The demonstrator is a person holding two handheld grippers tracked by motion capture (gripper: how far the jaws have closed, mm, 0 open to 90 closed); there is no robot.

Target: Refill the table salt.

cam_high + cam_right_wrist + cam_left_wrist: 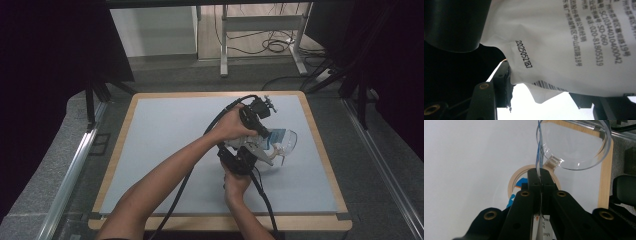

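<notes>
We are pinching the packet [539,157] in both hand-held grippers, left [540,178] clamped on its edge and right [544,82] gripping the body, so uneven pulling risks spilling contents past the glass bowl [576,145] at one o'clock.

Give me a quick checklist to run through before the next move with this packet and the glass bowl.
1. Left gripper clamped on the packet's edge: ok, jaws shut on the thin edge.
2. Right gripper gripping the packet: ok, the white printed side lies between its jaws and bunches at the left jaw.
3. Glass bowl near the packet: ok, it lies right beyond the packet's top edge, on the table.
4. Bowl upright and steady: cannot tell; it looks tipped toward the camera in the left gripper view.
5. Packet opened: cannot tell.
6. Tape roll out of the way: ok, it lies flat under the left gripper, apart from the bowl's rim.
</notes>
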